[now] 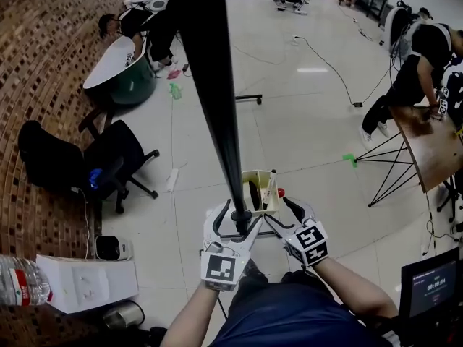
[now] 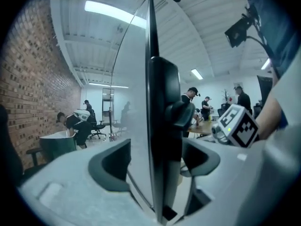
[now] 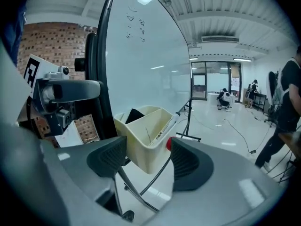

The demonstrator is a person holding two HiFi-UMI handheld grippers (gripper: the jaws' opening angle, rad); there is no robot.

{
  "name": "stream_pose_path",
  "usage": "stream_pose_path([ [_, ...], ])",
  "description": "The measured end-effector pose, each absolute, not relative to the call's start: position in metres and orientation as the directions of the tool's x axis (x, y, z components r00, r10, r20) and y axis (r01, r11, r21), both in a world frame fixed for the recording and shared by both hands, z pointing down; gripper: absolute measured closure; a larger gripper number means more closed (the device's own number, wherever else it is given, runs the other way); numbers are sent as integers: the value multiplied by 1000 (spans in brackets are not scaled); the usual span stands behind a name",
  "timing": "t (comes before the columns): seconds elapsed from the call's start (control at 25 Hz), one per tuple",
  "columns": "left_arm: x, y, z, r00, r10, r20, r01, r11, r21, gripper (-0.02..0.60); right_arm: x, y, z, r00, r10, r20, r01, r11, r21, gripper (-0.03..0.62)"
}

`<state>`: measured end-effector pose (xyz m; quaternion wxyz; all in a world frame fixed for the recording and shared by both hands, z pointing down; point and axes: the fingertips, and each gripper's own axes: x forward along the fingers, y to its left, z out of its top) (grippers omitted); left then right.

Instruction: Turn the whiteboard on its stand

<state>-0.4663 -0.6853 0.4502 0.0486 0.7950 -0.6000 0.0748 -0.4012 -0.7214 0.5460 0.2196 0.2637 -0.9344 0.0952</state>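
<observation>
As the left claw [image 2: 157, 163] gapes, the whiteboard [image 2: 134, 88] stands between — edge-on.

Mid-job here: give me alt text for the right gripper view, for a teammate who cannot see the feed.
The right gripper, jaws open and empty, faces a cream tray at the foot of a tall whiteboard. A white marker leans in the tray, and a pale office floor stretches behind.

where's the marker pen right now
In the head view the marker pen leans in the cream tray, just right of the whiteboard seen edge-on, directly ahead of the right gripper and its open jaws.
</observation>
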Motion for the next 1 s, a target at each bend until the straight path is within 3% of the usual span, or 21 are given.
stream_pose_path([
  [0.12,-466,-689,456,237,-956,175,-971,-238,14,270,-408,-722,551,-773,-437,460,-522,850,-68,295],
  [0.24,-465,-690,459,196,-968,155,-980,-188,65,357,-414,-721,554,-781,-426,457,-509,858,-72,295],
  [0.36,-470,-687,460,114,-982,153,-991,-103,80,385,-417,-720,557,-790,-405,459,-495,864,-90,303],
  [0.52,-472,-683,457,56,-983,175,-996,-43,75,399,-411,-712,554,-808,-390,442,-479,871,-107,344],
  [0.72,-466,-672,455,37,-981,190,-997,-23,72,405,-395,-694,527,-842,-392,370,-457,884,-103,345],
  [1.0,-464,-647,454,28,-980,195,-997,-14,73,405,-399,-614,510,-920,-266,286,-303,949,-92,356],
])
